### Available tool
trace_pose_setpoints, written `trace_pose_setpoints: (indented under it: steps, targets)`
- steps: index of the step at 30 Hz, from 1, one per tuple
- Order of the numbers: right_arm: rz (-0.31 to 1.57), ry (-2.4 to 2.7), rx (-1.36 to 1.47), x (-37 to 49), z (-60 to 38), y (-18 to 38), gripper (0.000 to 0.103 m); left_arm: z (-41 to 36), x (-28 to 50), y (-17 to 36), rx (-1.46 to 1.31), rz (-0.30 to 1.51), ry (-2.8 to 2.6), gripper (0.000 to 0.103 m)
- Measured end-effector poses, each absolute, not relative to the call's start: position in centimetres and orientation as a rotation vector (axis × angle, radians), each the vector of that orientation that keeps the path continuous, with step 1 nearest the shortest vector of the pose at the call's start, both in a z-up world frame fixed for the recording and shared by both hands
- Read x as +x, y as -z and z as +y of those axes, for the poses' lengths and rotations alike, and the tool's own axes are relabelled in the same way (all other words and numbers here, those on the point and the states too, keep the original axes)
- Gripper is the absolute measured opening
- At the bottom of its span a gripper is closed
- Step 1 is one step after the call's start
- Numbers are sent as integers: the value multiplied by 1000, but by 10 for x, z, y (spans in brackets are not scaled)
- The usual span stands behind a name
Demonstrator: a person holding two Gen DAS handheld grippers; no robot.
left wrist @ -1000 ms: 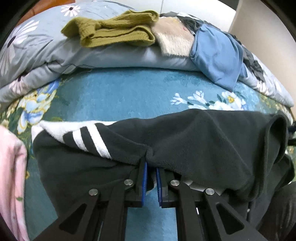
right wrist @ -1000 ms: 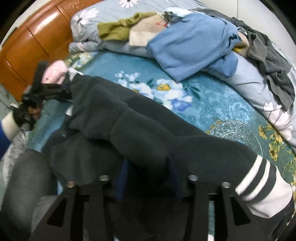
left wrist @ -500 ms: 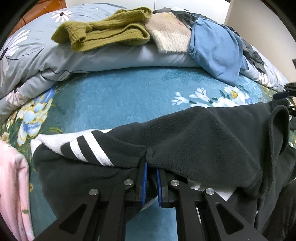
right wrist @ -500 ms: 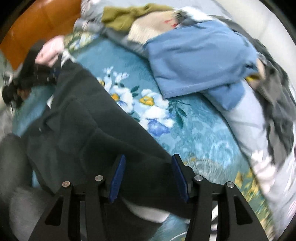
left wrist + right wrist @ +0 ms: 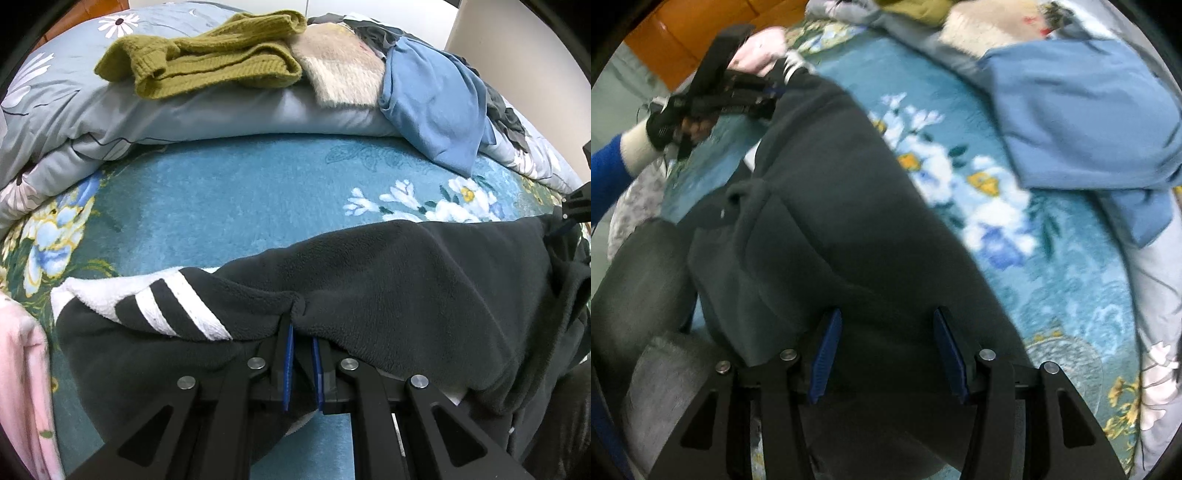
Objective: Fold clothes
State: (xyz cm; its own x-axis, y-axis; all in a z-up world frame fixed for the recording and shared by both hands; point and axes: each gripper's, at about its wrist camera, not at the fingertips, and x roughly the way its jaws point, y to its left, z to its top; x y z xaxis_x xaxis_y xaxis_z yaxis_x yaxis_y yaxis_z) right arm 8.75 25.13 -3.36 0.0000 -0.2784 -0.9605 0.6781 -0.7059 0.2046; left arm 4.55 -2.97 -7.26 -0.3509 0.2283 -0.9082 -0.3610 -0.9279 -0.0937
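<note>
Dark grey fleece garment (image 5: 406, 280) with white stripes lies folded across teal floral bedspread (image 5: 229, 206), left gripper (image 5: 301, 332) pinching its edge, right gripper (image 5: 886, 332) fingers spread.

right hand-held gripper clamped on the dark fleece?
No: the right hand-held gripper stands wide open, its blue pads apart over the dark fleece.
</note>
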Motion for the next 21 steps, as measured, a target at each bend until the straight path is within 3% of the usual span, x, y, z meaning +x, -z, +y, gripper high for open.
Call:
trace_pose_setpoints:
  steps: [4,7,9,11,21]
  targets:
    - [437,1822,1598,94,252,37,52,-27,47,73,-1516,205,-2320,11]
    - [416,1870,1588,100,255,35,36,-28,47,72,-1503,201,-2330,11]
    - [400,1914,1573,105,257,32,16,-28,48,70,-1486,206,-2341,10]
    - [352,1955,1565,105,262,28,11,-27,48,67,-1460,209,-2358,8]
    - [97,2366,1411,64,319,-21,6,-38,-3,33,-1334,-21,-2481,6]
